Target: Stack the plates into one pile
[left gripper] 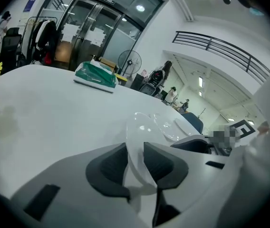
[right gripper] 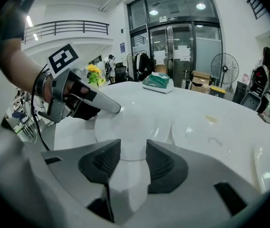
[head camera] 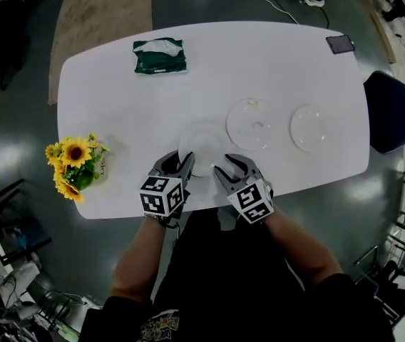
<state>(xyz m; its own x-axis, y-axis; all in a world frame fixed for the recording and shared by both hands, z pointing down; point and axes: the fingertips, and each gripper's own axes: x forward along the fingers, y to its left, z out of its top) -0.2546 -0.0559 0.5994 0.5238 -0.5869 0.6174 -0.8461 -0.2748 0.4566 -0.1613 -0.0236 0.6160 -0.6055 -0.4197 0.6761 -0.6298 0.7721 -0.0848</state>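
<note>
Both your forearms reach in from the near edge of the table [head camera: 274, 63], side by side, each tool tilted down toward the top. Your left tongs [head camera: 185, 164] sit at the left rim of the near plate [head camera: 204, 144], pinching that rim: the thin white edge fills the gap between the dark pads. Your right tongs [head camera: 225, 165] are at the plate's near right rim with the pads spread; the rim shows in the gap and neither pad presses on it.

The near plate is white, round and glossy with a shallow well. It lies close to the table's near edge, straight in front of you. The middle plate [head camera: 251, 125] is just beside it on the right and carries a small yellowish smear. The far-right plate [head camera: 309, 127] lies apart from that one, nearer the table's right end.

Sunflowers [head camera: 74, 166] stand at the near left corner, a green tissue pack [head camera: 159, 55] lies toward the far side and a phone [head camera: 340, 44] is at the far right corner. The white top between them is bare
</note>
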